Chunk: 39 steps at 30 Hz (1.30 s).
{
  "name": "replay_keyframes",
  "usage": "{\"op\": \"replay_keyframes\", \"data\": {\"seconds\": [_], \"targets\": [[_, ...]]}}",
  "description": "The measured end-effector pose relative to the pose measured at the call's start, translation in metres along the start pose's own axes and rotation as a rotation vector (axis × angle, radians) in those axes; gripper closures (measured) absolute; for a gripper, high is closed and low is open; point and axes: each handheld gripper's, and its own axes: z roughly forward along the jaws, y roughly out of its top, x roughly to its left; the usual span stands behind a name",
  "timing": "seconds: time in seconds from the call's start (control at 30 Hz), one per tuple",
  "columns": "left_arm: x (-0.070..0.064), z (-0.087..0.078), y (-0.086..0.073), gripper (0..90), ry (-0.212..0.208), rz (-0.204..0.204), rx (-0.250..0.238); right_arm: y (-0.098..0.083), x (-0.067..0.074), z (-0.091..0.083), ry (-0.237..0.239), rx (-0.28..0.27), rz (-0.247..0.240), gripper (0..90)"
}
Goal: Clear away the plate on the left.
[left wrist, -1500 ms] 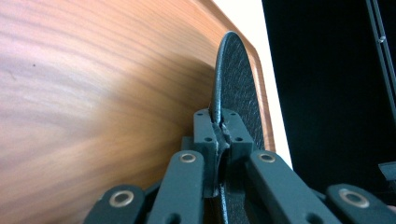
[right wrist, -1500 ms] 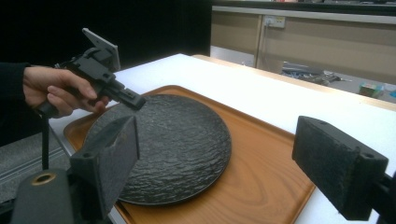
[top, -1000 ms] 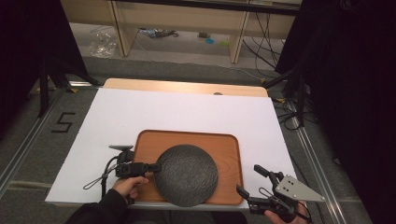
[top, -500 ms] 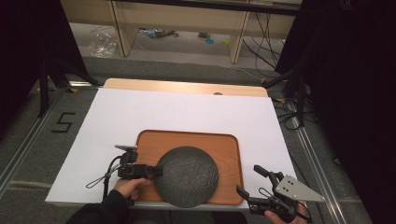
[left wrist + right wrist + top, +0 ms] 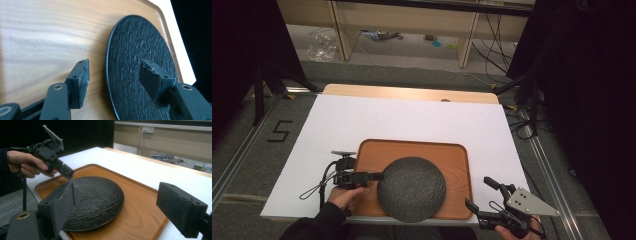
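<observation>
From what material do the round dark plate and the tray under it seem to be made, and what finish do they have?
The plate: probably stoneware or slate-look ceramic, though moulded plastic is possible. It is matte charcoal with a rough, rippled surface and a thin, smoother rim. The tray: apparently wood or wood-look laminate. It is orange-brown with long grain lines, a soft satin sheen and a low raised edge with rounded corners.

In the left gripper view the black plate (image 5: 140,72) runs off the bottom edge between the left gripper's (image 5: 120,80) parted jaws, and the far jaw covers part of its face. In the high view the person's right hand (image 5: 517,232) under the right gripper (image 5: 479,195) is cut by the bottom edge. In the right gripper view the near jaw hides the plate's nearest rim.
</observation>
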Motion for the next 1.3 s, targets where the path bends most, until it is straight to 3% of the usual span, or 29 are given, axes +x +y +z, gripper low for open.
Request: {"op": "replay_keyframes", "data": {"seconds": [0.03,0.13,0.17,0.23,0.33,0.43,0.53,0.57,0.67,0.7,0.77,1.1,1.3], "targets": [[-0.001,-0.002,0.001,40.9,0.000,0.007,-0.016,0.001,0.000,-0.002,-0.011,0.025,-0.003,16.0],[0.000,-0.004,0.002,38.7,-0.001,0.021,-0.016,0.001,0.000,-0.002,-0.008,0.020,-0.003,16.0],[-0.001,-0.005,0.002,38.2,0.004,0.023,-0.026,-0.001,0.000,0.001,0.002,-0.005,0.005,16.0],[-0.001,-0.008,0.004,37.3,0.003,0.040,-0.034,0.000,0.000,-0.001,-0.011,0.014,-0.003,16.0],[-0.003,-0.011,0.004,36.1,0.012,0.053,-0.054,0.000,0.000,0.000,-0.001,0.000,0.003,16.0],[-0.004,-0.015,0.006,34.2,-0.006,0.089,-0.064,0.000,0.000,-0.001,-0.011,0.008,-0.002,16.0],[-0.005,-0.017,0.007,32.3,-0.016,0.066,-0.078,0.000,0.000,0.000,-0.003,0.004,0.002,16.0],[-0.004,-0.020,0.007,32.3,-0.049,0.060,-0.079,0.000,0.000,0.001,0.001,-0.005,0.004,16.0],[-0.004,-0.024,0.007,31.2,-0.040,0.066,-0.098,0.000,0.000,-0.001,-0.011,0.014,0.000,16.0],[-0.003,-0.027,0.008,31.2,-0.063,0.064,-0.103,0.000,0.000,0.000,-0.003,0.002,0.002,16.0],[-0.003,-0.029,0.007,31.0,-0.057,0.064,-0.113,0.000,0.000,0.000,-0.003,0.004,0.002,16.0],[-0.003,-0.043,0.008,30.4,-0.057,0.107,-0.175,0.000,0.000,-0.001,-0.011,0.014,-0.001,16.0],[-0.003,-0.053,0.006,29.7,-0.088,0.121,-0.212,0.000,0.000,-0.001,-0.011,0.014,0.000,16.0]]}}
